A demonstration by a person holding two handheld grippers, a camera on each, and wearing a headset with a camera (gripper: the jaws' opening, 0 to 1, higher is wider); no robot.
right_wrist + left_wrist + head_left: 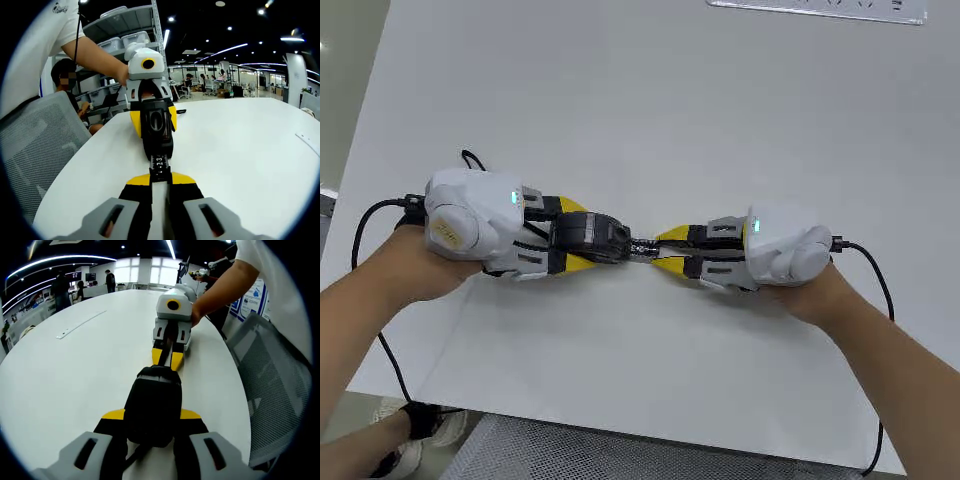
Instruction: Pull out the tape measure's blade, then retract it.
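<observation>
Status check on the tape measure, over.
Left claw shut on tape measure case. Right claw shut on blade, short length out. Cables trail behind, off the blade's line.

Open-plan office/lab: ceiling strip lights (232, 49), rows of desks (229, 92) w/ ppl (109, 279), shelf rack (156, 22) w/ bins (122, 39).

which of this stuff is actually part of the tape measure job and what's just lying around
In the job: tape measure, blade, left gripper, right gripper.
Lying about: white strip, mesh chair.
</observation>
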